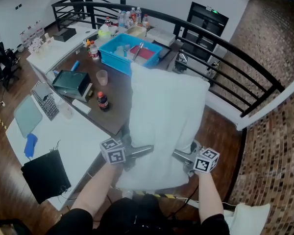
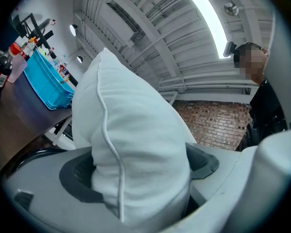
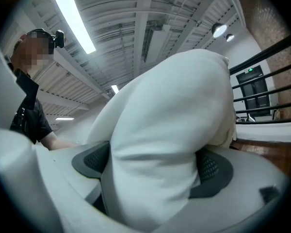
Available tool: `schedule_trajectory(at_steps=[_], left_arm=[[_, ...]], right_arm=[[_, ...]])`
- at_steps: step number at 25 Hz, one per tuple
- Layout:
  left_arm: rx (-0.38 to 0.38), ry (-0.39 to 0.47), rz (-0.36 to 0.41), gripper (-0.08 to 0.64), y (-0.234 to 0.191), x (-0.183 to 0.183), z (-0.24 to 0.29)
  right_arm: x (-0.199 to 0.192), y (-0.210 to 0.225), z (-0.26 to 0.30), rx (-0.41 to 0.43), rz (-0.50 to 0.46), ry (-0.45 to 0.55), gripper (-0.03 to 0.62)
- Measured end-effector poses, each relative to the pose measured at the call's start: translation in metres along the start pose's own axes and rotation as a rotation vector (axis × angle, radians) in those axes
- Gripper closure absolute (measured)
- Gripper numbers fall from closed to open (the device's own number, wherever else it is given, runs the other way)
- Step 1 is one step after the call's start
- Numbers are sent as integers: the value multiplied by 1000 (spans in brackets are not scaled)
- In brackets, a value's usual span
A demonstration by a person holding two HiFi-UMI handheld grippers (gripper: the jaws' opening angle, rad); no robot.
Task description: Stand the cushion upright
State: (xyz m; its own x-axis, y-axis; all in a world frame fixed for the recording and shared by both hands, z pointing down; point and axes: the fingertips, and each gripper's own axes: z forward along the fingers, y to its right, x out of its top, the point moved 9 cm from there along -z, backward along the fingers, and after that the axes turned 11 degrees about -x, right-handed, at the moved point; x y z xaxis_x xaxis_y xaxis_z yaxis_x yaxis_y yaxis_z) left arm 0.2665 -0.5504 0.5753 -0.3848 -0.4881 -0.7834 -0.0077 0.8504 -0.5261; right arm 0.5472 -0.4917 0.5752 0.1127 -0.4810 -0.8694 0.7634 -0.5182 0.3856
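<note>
Head view: white cushion (image 1: 166,126), gripped at both lower sides.
Left gripper (image 1: 143,151) and right gripper (image 1: 180,155) each pinch its fabric; jaw tips buried; table (image 1: 117,97) corner hidden behind it.

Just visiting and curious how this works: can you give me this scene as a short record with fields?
Object held: white cushion
Left gripper: jaws clamped on the cushion's near-left edge
Right gripper: jaws clamped on its near-right edge
Behind it: brown desk with blue tray and cola bottle
</note>
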Motion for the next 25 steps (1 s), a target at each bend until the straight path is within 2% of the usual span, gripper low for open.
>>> schedule_trajectory(at_steps=[7, 9, 11, 13, 15, 18, 20, 22, 25], left_arm=[[101, -10, -28, 66, -63, -33, 4], [168, -36, -40, 66, -82, -48, 1], [277, -79, -43, 52, -100, -61, -5], [365, -152, -28, 2, -112, -73, -10], [403, -263, 11, -11, -115, -85, -14], [407, -433, 55, -10, -109, -107, -19], [400, -527, 57, -9, -100, -124, -21], [408, -594, 40, -6, -94, -138, -26], [445, -631, 12, -6, -90, -151, -37]], right_arm=[[-12, 61, 36, 12, -7, -68, 92], [-26, 84, 44, 9, -16, -99, 92], [-43, 102, 53, -9, -42, -136, 92], [-59, 110, 63, -46, -95, -202, 91], [-76, 113, 72, -86, -163, -286, 67], [-102, 110, 75, -115, -268, -416, 66], [-121, 108, 72, -122, -315, -497, 66], [-144, 108, 69, -134, -324, -577, 66], [-160, 101, 69, -147, -331, -626, 66]])
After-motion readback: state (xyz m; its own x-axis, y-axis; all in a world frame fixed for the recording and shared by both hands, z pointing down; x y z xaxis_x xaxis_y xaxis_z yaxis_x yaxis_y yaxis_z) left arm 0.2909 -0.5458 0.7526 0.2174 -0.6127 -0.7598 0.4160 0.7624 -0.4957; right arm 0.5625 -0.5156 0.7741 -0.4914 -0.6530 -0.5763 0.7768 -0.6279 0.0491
